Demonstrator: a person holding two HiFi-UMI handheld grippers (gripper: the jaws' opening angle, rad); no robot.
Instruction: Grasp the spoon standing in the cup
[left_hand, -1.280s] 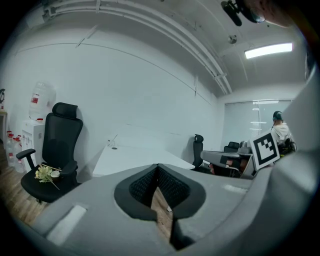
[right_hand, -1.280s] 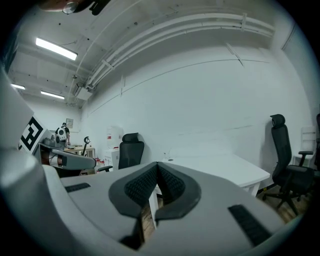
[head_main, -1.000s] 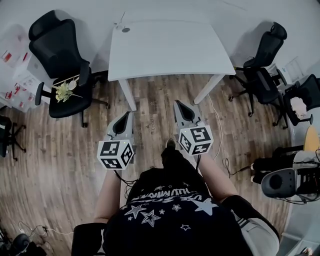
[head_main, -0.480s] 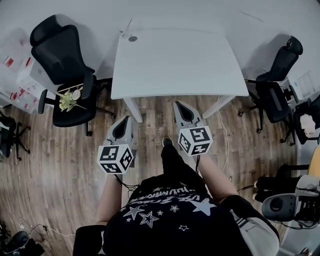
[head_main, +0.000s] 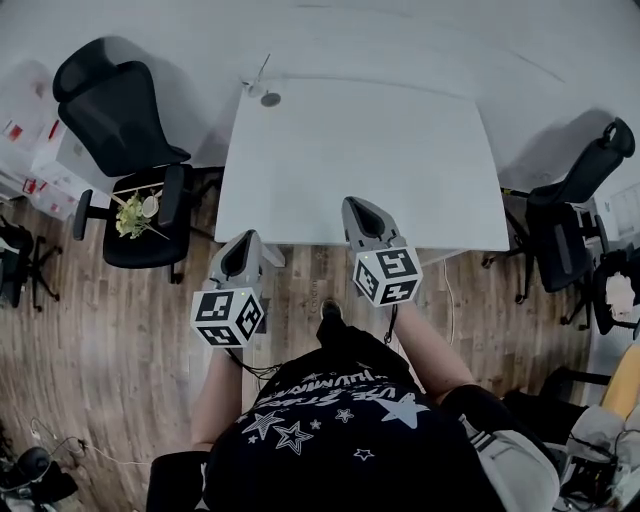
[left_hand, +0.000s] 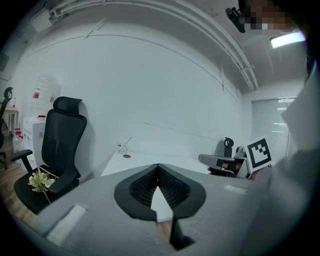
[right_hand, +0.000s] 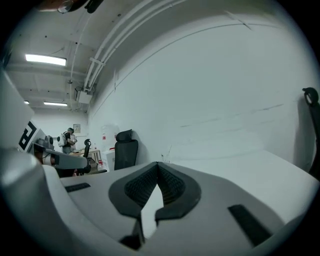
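A small clear cup (head_main: 268, 98) with a thin spoon standing in it sits at the far left corner of the white table (head_main: 400, 150). It shows small in the left gripper view as the cup (left_hand: 123, 151) and, faintly, in the right gripper view as the cup (right_hand: 167, 156). My left gripper (head_main: 247, 242) is held just before the table's near edge, shut and empty. My right gripper (head_main: 359, 208) reaches over the near edge, also shut with nothing in it. Both are far from the cup.
A black office chair (head_main: 115, 110) stands left of the table, with a bunch of flowers (head_main: 135, 212) on its seat. More black chairs (head_main: 585, 195) stand to the right. White boxes (head_main: 35, 150) line the left wall. The floor is wood.
The person has walked forward: the table has come much nearer and the grippers now reach its near edge. Both grippers stay shut.
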